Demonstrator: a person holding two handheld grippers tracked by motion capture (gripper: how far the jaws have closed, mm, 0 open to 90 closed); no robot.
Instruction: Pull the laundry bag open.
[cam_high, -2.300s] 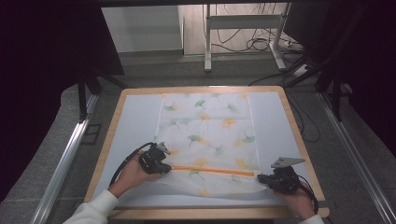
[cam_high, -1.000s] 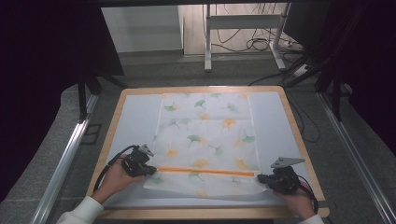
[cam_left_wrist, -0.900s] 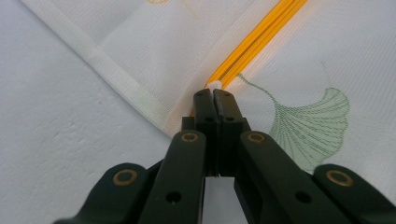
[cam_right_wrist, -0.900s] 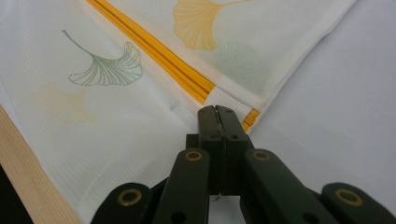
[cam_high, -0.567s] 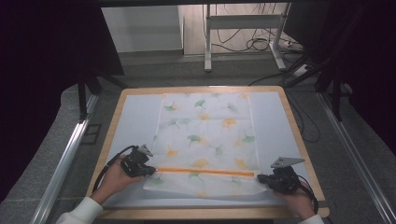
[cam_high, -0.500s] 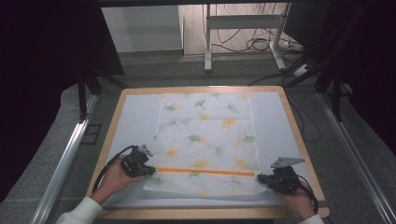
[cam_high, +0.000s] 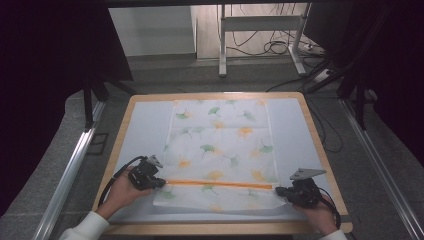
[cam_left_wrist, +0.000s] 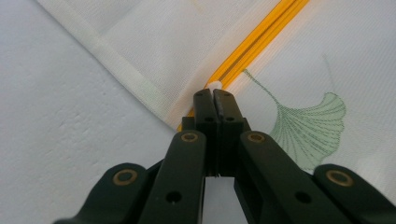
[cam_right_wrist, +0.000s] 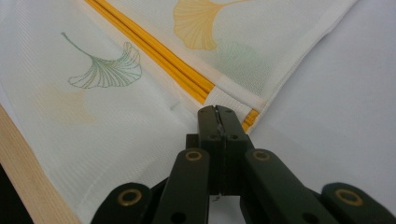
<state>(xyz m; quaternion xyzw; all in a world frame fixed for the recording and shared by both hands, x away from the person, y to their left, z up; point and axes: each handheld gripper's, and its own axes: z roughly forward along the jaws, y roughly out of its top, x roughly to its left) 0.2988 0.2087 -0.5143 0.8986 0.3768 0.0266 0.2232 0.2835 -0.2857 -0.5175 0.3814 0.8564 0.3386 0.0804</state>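
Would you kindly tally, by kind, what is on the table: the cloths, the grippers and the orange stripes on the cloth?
Cloth with ginkgo-leaf print: 1
Orange stripe across the cloth: 1
Grippers: 2, the left gripper and the right gripper, each shut on the cloth at one end of the stripe
Total: 4

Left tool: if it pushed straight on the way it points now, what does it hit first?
The left tool is shut at the cloth's edge, tip at the orange stripe. Straight on, it likely runs along that stripe over the cloth.
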